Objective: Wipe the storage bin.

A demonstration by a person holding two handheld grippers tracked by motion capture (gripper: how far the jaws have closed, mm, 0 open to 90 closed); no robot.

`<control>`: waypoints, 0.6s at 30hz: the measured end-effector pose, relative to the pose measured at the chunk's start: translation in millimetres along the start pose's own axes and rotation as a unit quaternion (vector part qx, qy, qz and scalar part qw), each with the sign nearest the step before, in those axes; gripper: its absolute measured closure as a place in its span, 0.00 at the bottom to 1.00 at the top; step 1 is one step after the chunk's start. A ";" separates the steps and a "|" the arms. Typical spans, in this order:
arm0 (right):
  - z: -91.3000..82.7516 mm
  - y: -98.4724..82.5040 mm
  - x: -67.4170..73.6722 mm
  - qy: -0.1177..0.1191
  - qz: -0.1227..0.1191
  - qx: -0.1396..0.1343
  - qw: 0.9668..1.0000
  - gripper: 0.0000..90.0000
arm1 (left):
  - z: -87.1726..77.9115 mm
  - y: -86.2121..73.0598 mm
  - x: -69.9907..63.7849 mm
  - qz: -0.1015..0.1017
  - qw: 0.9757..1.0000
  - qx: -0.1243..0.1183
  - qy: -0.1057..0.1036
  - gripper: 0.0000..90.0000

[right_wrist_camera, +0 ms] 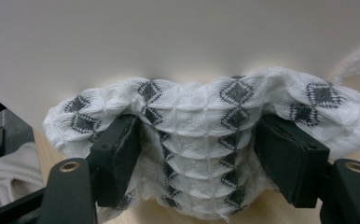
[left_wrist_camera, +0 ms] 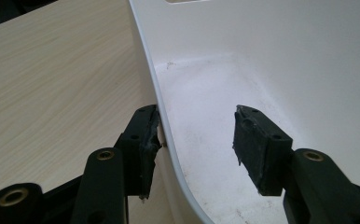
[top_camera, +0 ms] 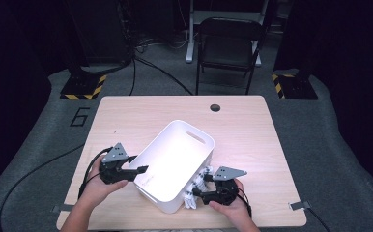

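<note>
High view: you are working at the worktop [top_camera: 126, 116] with the white plastic bin [top_camera: 175, 164] tipped between your hands. Your left tool [top_camera: 135, 171] is straddling the bin's near wall, jaws gaping, one pad against the outside, the other inside and clear, so it is not pinching. Keep it there to steady the bin. Your right tool [right_wrist_camera: 199, 154] is standing wide around the white diamond-patterned cloth [right_wrist_camera: 201, 121], which is lying bunched against the bin's outer wall. Push deeper, then close on the thick middle fold.
</note>
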State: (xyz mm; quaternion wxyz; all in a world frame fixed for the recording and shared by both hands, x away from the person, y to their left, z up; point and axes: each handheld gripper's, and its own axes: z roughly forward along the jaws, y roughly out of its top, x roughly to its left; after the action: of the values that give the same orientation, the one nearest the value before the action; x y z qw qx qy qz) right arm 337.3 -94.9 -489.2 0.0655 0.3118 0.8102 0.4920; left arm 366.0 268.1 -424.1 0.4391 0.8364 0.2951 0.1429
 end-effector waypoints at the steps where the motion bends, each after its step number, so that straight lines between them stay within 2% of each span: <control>1: 2.8 -2.2 -1.5 0.000 0.002 0.005 1.000 0.34 | -0.1 0.1 0.3 0.000 1.000 0.001 0.000 0.55; 8: 13.9 -10.6 -5.6 0.000 0.007 0.039 0.999 0.34 | -0.2 0.3 0.3 -0.008 1.000 0.002 0.006 0.55; 14: 10.9 -2.3 1.6 -0.018 -0.017 0.051 0.998 0.37 | 0.0 0.6 0.1 -0.009 1.000 0.004 0.009 0.55; 15: 8.6 0.8 4.4 -0.019 -0.024 0.047 0.998 0.37 | 0.1 0.6 0.0 -0.010 1.000 0.004 0.009 0.55; 18: -0.3 9.3 10.4 -0.008 -0.019 0.017 1.000 0.37 | 0.2 1.0 -0.4 -0.010 1.000 0.006 0.012 0.54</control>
State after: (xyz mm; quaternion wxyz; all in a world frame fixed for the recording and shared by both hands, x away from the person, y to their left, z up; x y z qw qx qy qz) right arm 333.0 -86.2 -479.1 0.0762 0.3012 0.8239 0.4740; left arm 366.1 267.3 -423.3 0.4324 0.8342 0.3092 0.1466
